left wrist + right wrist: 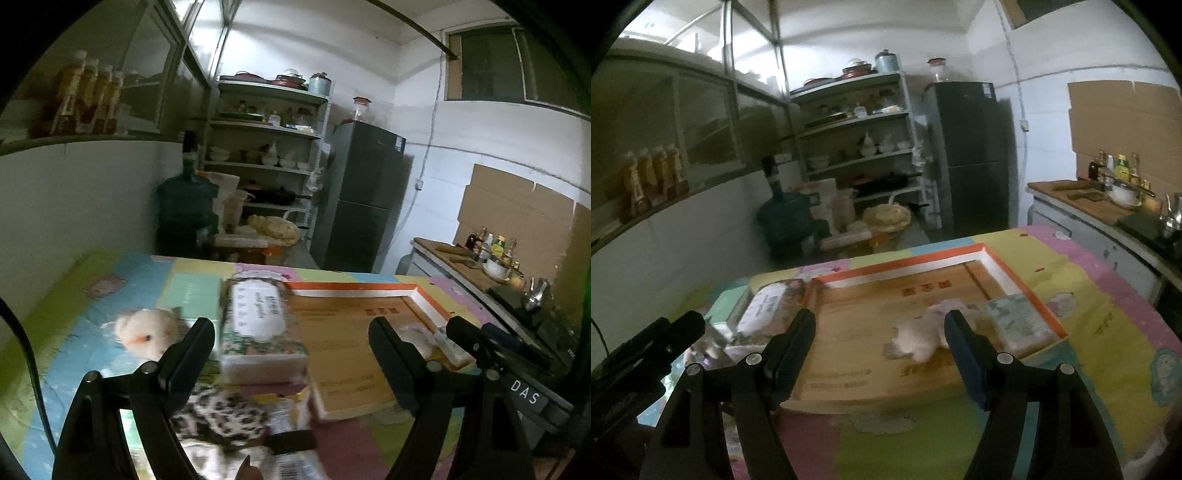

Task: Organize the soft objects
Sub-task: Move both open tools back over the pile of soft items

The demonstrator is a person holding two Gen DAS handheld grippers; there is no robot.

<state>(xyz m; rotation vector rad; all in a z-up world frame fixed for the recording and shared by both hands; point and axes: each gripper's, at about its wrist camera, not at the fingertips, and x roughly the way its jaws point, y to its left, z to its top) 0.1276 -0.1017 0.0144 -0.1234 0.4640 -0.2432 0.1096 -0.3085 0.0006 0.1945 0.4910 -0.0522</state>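
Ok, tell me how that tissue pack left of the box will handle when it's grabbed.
The tissue pack looks soft-wrapped, so it would probably dent under a squeeze rather than stay stiff. Its glossy film may be a bit slippery. It lies flat and blocky beside the box, so it is unlikely to roll.

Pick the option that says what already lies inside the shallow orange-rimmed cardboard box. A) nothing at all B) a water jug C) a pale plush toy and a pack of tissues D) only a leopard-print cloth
C: in the right wrist view a pale plush toy lies on the floor of the box, with a pack of tissues beside it near the box's right wall.
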